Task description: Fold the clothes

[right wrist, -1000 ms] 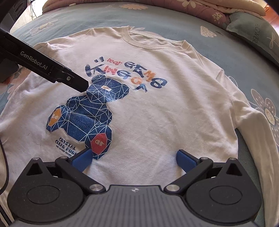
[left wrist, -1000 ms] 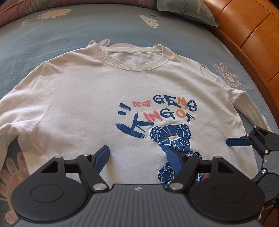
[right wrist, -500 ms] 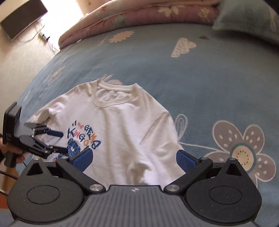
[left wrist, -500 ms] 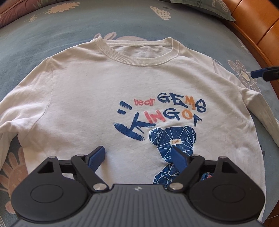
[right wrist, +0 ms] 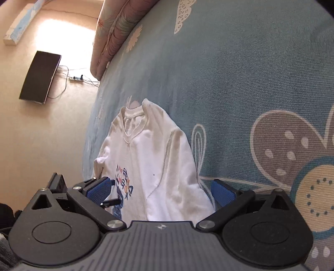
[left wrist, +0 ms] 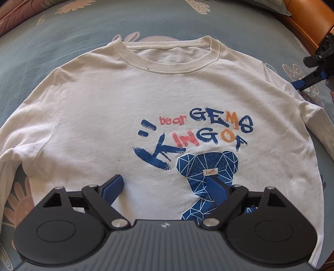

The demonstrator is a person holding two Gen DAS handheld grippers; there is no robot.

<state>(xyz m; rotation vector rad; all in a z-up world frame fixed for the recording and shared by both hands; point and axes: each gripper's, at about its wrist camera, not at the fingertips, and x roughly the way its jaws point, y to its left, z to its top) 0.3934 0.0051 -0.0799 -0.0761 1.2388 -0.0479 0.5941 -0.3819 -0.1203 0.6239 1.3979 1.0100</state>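
A white long-sleeved shirt [left wrist: 108, 108] with a blue bear print lies flat, front up, on the blue flowered bedsheet [left wrist: 62, 35]. My left gripper [left wrist: 165, 185] hovers over the shirt's lower chest. Its jaws are opening, and only flat cloth lies under the gap. At the right edge of the left wrist view, my right gripper [left wrist: 309, 79] is beside the shirt's right sleeve. In the right wrist view, the right gripper [right wrist: 161, 190] stands open and tilted, and the shirt's [right wrist: 158, 158] shoulder and sleeve lie under the gap between its fingers. The pads touch no cloth.
An orange wooden bed frame [left wrist: 309, 25] runs along the right, with a pillow [left wrist: 273, 6] at the head. A folded floral quilt [right wrist: 117, 31] lies at the far side. On the floor beyond are a black box [right wrist: 39, 77] and a power strip [right wrist: 77, 78].
My right gripper swung from over the shirt's hem to its right sleeve side and rolled. My left gripper's jaws widened, and it crept up the shirt.
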